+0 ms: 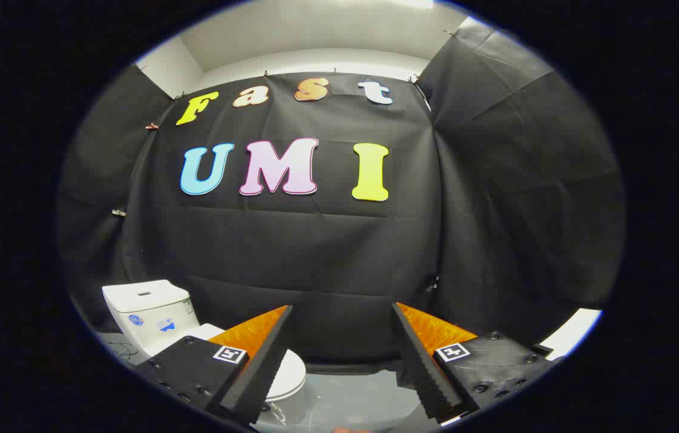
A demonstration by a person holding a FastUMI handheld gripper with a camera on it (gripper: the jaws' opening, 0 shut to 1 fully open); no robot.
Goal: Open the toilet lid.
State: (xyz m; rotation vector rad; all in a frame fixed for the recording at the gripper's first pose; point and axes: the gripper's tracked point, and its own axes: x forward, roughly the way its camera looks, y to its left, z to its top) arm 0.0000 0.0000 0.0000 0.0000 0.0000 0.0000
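The tongs stand wide apart, their fingers gripping nothing, with grey floor showing between them. Partly hidden behind the left finger sits the white toilet, its lid lying down over the bowl and its tank against the black cloth wall beyond.

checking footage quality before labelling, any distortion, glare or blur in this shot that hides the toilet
Gripper view: strong fisheye bending at the edges; focus sharp, no motion blur. Even lighting, with a soft sheen on the grey floor. The open gripper partly covers the toilet; its closed lid shows beside one finger.
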